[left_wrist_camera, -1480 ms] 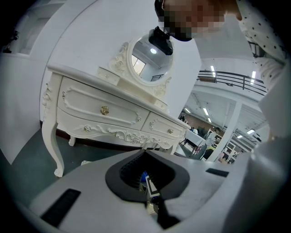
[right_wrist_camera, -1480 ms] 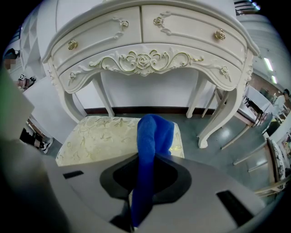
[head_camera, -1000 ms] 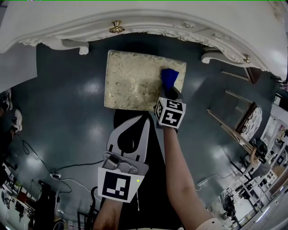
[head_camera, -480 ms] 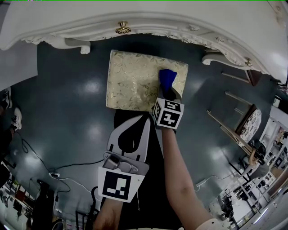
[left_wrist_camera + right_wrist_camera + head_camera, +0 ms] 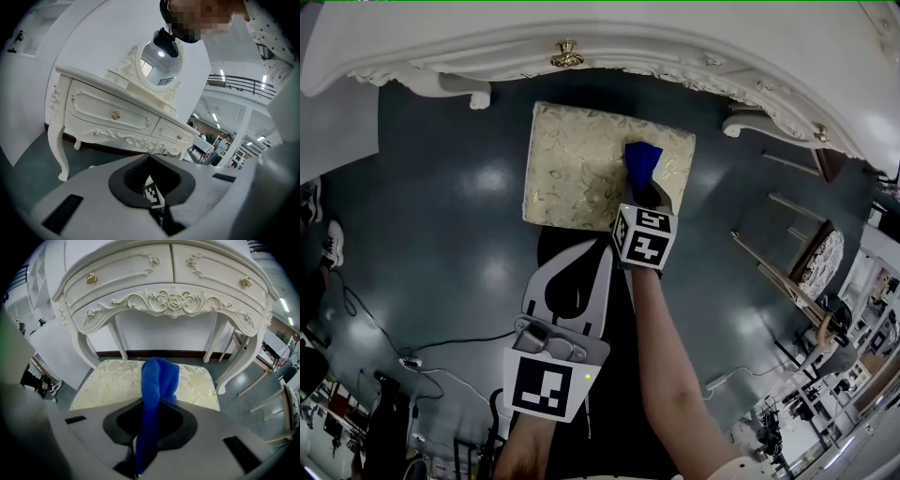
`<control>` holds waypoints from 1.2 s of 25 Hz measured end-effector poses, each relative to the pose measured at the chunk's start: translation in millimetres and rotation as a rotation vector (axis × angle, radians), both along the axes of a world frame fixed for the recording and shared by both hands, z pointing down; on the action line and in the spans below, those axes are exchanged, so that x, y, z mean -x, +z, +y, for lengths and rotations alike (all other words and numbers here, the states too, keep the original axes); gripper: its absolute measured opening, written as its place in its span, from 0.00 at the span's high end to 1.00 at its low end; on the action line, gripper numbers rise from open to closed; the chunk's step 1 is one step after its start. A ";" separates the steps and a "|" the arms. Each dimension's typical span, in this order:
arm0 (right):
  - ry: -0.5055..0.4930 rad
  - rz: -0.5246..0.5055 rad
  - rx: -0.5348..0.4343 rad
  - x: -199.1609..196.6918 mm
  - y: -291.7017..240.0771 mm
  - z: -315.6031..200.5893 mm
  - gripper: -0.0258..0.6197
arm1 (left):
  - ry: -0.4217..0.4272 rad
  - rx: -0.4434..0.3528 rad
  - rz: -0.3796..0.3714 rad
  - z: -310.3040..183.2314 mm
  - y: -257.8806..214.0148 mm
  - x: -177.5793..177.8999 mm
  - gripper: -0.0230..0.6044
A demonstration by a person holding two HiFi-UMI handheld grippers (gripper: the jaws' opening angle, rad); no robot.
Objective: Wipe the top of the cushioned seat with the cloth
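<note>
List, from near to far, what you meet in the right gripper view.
right gripper → blue cloth → cushioned seat → white dressing table

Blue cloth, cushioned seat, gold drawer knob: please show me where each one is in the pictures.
blue cloth (image 5: 158,378), right gripper view, the folded bulge above the jaws.
cushioned seat (image 5: 572,164), head view, bare patterned top, left of the cloth.
gold drawer knob (image 5: 566,54), head view, middle of the knob.
</note>
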State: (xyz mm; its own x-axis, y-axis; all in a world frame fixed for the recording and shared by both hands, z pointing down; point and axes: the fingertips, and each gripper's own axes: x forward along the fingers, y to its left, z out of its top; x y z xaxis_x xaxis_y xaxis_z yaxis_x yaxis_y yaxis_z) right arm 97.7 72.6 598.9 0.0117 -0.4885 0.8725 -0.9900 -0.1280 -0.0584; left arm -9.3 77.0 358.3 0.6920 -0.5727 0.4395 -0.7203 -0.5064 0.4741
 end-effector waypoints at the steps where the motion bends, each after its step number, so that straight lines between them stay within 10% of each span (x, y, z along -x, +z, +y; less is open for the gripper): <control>1: -0.002 -0.001 0.000 1.3 0.0 -0.2 0.86 | -0.004 0.000 -0.001 -0.4 -0.1 1.1 0.97; 30: -0.064 -0.013 -0.004 37.2 -0.5 -12.1 0.86 | -0.075 -0.001 -0.010 -3.1 -1.0 27.3 0.97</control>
